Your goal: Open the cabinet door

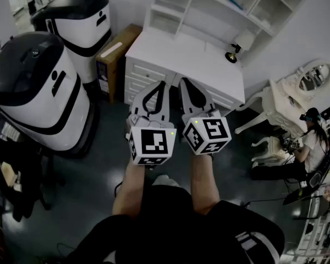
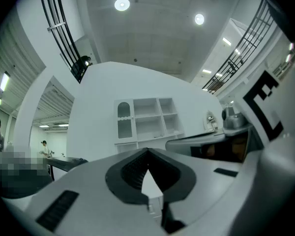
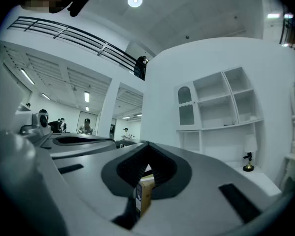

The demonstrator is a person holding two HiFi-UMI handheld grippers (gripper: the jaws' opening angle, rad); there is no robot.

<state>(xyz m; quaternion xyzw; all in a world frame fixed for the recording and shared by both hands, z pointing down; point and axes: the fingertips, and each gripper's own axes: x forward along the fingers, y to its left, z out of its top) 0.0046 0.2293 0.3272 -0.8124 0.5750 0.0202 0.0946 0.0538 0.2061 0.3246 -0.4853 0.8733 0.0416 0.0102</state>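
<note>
A white cabinet desk point(image 1: 176, 54) with drawers stands ahead of me, a shelf hutch point(image 1: 209, 4) on top of it. In the left gripper view the hutch's arched glass door point(image 2: 123, 121) is closed at the upper left of the shelves; the same door point(image 3: 185, 107) shows in the right gripper view. My left gripper point(image 1: 165, 83) and right gripper point(image 1: 182, 80) are held side by side in front of the desk, some way short of it. Both point at the cabinet with jaws shut and nothing between them point(image 2: 147, 151) point(image 3: 146, 144).
Two large white-and-black machines point(image 1: 38, 87) point(image 1: 80, 21) stand at the left. A cardboard box point(image 1: 118, 51) leans beside the desk. A small lamp point(image 1: 234, 51) sits on the desk's right end. At the right are a white vanity table point(image 1: 297, 92) and a seated person point(image 1: 311, 142).
</note>
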